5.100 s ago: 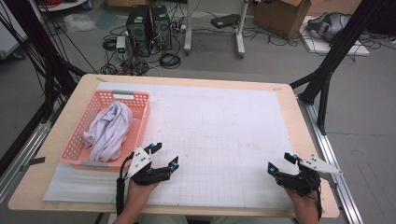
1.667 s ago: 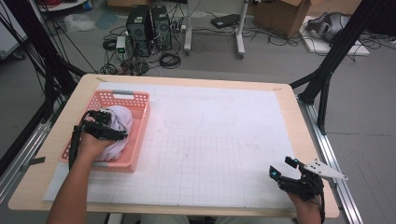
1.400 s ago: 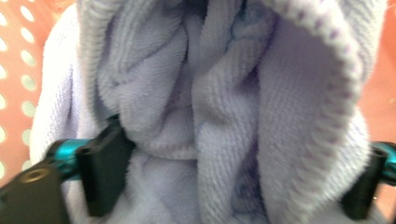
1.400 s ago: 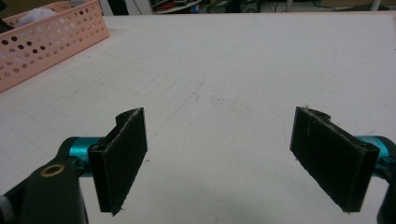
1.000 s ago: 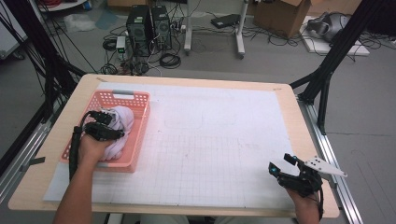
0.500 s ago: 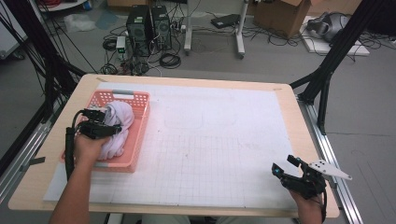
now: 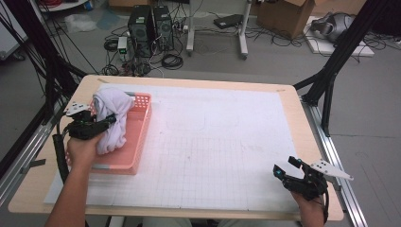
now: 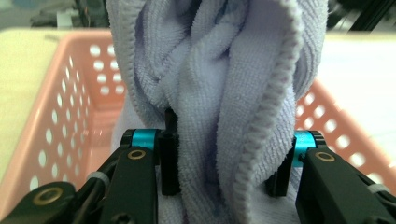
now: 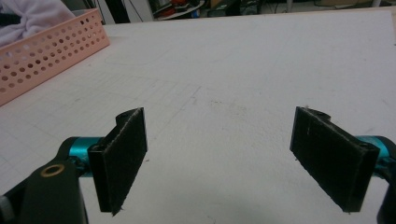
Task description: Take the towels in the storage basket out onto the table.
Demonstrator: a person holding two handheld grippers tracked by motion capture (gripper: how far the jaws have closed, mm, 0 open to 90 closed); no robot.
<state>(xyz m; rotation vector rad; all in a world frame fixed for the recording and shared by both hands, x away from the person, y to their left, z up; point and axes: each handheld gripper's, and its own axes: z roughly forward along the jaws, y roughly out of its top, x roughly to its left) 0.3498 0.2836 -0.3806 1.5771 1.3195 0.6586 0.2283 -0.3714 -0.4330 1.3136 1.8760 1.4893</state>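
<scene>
A white towel (image 7: pixel 113 113) hangs bunched over the pink perforated basket (image 7: pixel 141 127) at the table's left. My left gripper (image 7: pixel 107 124) is shut on it. Its jaws have just been closing, with the cloth between them. In the left gripper view the towel (image 8: pixel 224 93) fills the gap between the pads of my left gripper (image 8: pixel 222 161) and rises above them, with the basket (image 8: pixel 70 107) behind. My right gripper (image 7: pixel 285 166) rests near the front right corner, open and holding nothing. In the right gripper view its jaws (image 9: pixel 219 154) stand wide apart over the mat.
A white gridded mat (image 7: pixel 227 142) covers most of the wooden table (image 7: pixel 42 184). In the right gripper view the basket (image 9: pixel 46 51) sits far left with the towel (image 9: pixel 28 16) above it. Black frame legs stand at both table sides.
The left hand has raised the towel out of the basket, so it hangs higher than a second ago. The right gripper has stayed put.
</scene>
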